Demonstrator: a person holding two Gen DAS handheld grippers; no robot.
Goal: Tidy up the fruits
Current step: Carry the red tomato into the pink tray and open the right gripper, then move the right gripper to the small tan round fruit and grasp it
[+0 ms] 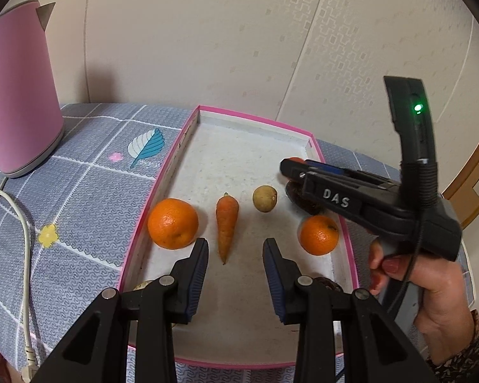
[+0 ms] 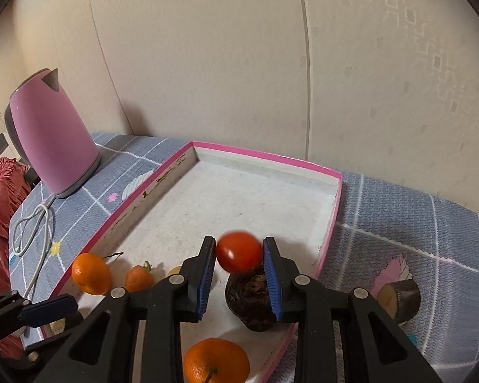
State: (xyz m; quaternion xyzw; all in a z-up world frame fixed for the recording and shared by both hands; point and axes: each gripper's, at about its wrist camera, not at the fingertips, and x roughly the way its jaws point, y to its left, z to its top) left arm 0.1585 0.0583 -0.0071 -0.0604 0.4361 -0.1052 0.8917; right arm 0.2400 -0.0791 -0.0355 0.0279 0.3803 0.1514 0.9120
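Note:
A white tray with a pink rim (image 1: 239,146) holds two oranges (image 1: 172,223) (image 1: 319,234), a carrot (image 1: 226,220), a small tan round fruit (image 1: 265,198) and a dark rough lump (image 2: 255,303). My left gripper (image 1: 236,249) hovers open and empty over the tray's near half, with the carrot's tip beyond its fingers. My right gripper (image 2: 239,242) reaches in from the right above the dark lump. A red tomato (image 2: 239,252) sits blurred between its blue pads at the tips and fills the gap. The pads look just off it.
A pink kettle (image 1: 19,95) and its white cord (image 1: 25,239) stand left of the tray on the grey patterned cloth. A cut wooden stub (image 2: 399,300) lies on the cloth right of the tray. Another dark lump (image 1: 329,284) sits at the tray's near right. The wall is close behind.

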